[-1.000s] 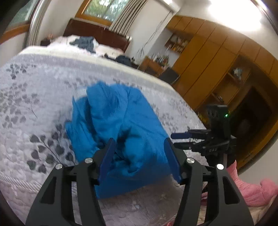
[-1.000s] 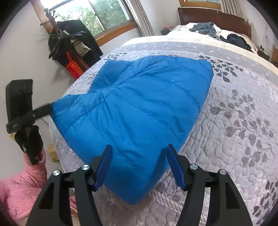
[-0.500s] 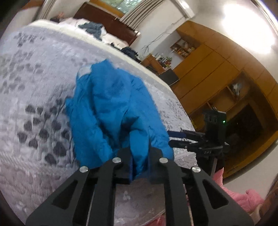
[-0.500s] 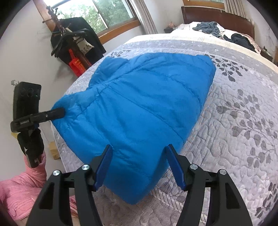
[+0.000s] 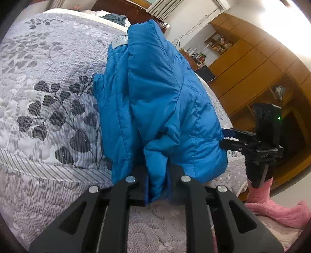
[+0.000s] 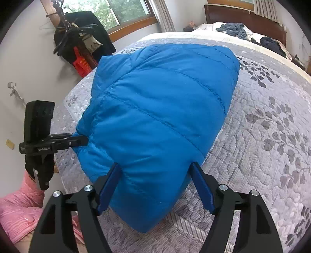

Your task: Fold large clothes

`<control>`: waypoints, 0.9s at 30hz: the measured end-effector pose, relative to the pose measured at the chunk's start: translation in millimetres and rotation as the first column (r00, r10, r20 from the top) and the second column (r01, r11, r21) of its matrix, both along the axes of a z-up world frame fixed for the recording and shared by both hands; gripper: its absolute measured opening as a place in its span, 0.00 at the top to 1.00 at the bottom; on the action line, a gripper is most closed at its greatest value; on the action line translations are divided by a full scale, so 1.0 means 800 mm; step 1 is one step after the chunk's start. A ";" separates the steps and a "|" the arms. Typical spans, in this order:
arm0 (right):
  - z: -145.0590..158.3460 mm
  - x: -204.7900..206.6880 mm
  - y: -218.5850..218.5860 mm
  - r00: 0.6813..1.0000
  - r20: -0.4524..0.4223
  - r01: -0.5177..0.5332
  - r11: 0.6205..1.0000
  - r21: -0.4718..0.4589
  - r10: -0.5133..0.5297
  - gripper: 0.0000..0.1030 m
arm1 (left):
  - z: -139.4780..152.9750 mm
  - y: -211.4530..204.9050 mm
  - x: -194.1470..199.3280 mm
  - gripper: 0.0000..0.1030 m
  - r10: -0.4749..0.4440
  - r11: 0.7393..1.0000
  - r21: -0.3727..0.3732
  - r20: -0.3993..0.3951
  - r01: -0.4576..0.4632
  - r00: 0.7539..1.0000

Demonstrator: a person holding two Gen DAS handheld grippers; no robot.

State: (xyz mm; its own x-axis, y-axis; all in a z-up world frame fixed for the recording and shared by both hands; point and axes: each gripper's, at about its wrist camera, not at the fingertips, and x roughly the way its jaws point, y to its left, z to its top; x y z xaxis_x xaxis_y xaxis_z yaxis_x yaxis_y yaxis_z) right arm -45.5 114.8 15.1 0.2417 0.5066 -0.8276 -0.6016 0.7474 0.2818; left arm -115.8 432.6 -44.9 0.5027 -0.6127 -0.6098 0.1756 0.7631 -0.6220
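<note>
While both views look along the bed, they show different halves of the room.

Room: wooden cabinets [image 5: 250,64] stand on one side; a window [image 6: 116,11] and a coat rack [image 6: 77,39] with dark clothes are on the other side.

Bed: a grey quilt [image 5: 48,97] with dark leaf print covers it; a dark headboard [image 6: 243,17] is at the far end.

Jacket: the blue padded jacket [image 6: 159,109] lies near the foot edge of the bed, and one part is raised up from the quilt.

Left gripper [image 5: 157,186]: its jaws are pressed together on a fold of the jacket's edge.

Right gripper [image 6: 155,186]: its jaws stand wide apart, one at each side of the jacket's near end; they hold nothing.

Only in left view: a grey label [image 5: 119,40] at the jacket's far end, and shelves with small things [image 5: 219,41].

Only in right view: the smooth quilted side of the jacket, loose dark clothes [image 6: 235,29] near the headboard, a red object [image 6: 82,65] under the rack.

Person: a pink sleeve [image 6: 17,210] shows beside the bed.
</note>
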 end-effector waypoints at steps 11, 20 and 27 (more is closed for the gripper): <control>0.012 -0.010 -0.003 0.999 0.052 0.012 1.000 -0.011 -0.012 0.29 | 0.100 -0.006 -0.020 0.71 0.066 0.985 0.151 0.138 -0.087 0.988; 0.015 -0.012 -0.007 0.998 0.051 0.024 1.000 -0.019 -0.023 0.30 | 0.116 -0.043 0.006 0.69 0.019 0.970 0.236 0.161 -0.057 0.987; 0.010 -0.008 -0.003 0.999 0.035 0.012 1.000 -0.013 -0.012 0.30 | 0.066 -0.024 0.019 0.68 0.032 0.974 0.220 0.065 -0.046 0.997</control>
State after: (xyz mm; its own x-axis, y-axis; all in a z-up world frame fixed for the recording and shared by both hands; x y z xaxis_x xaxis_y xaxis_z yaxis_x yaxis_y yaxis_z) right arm -52.2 112.3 23.4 0.2770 0.4928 -0.8249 -0.6018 0.7582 0.2509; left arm -100.8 413.5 7.6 0.5640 -0.4448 -0.6957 0.1752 0.8878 -0.4256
